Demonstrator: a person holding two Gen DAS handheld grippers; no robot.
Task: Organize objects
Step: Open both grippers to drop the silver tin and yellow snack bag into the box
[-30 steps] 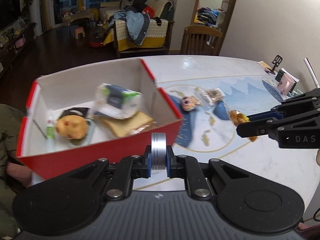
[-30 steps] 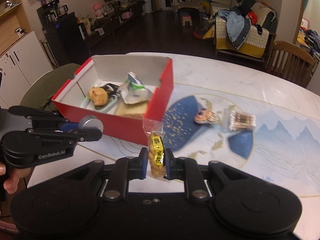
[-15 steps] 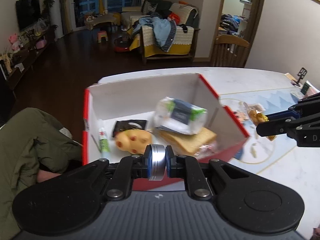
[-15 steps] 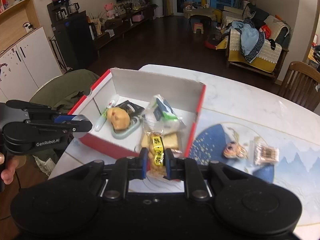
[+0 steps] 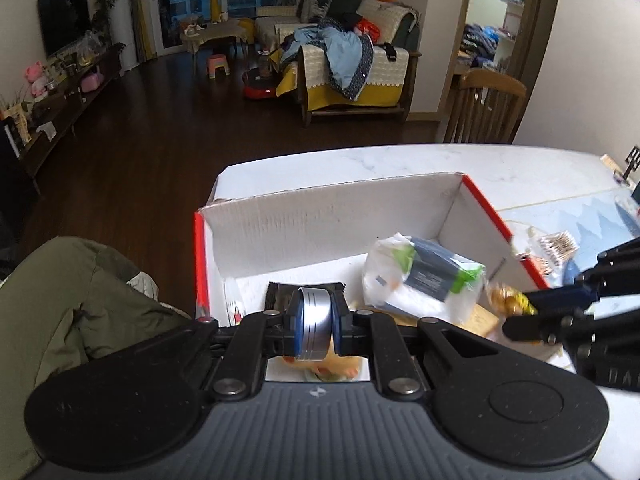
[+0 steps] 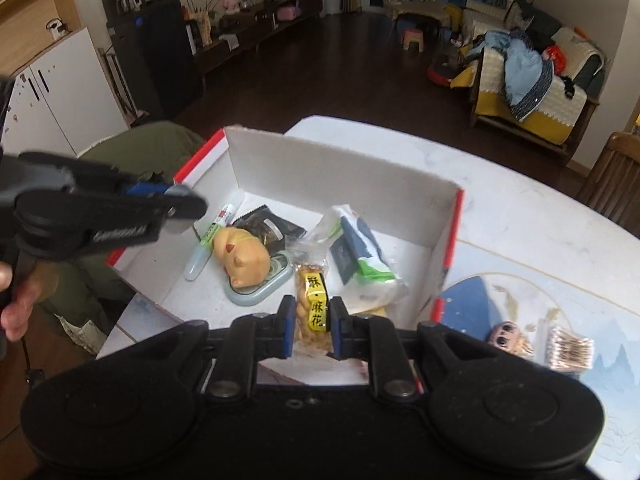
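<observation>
My left gripper (image 5: pixel 315 326) is shut on a silver metal disc (image 5: pixel 316 322), held over the near left part of the red-and-white cardboard box (image 5: pixel 320 216). My right gripper (image 6: pixel 311 328) is shut on a clear snack packet with a yellow label (image 6: pixel 312 300), held above the box's (image 6: pixel 336 168) near side. Inside the box lie a tissue pack (image 6: pixel 366 264), a tan animal toy (image 6: pixel 242 256) on a pale green dish, a dark sachet (image 6: pixel 266 228) and a small tube (image 6: pixel 212 236). From the right wrist view the left gripper (image 6: pixel 188 208) shows over the box's left edge.
On the patterned tablecloth right of the box lie a small doll head (image 6: pixel 506 332) and a packet of cotton swabs (image 6: pixel 568 348). An olive-green jacket (image 5: pixel 80 300) covers a chair left of the table. A wooden chair (image 5: pixel 484 108) stands at the far side.
Both grippers have travelled left from the tablecloth to above the box, each still shut on its item. The box contents have not moved.
</observation>
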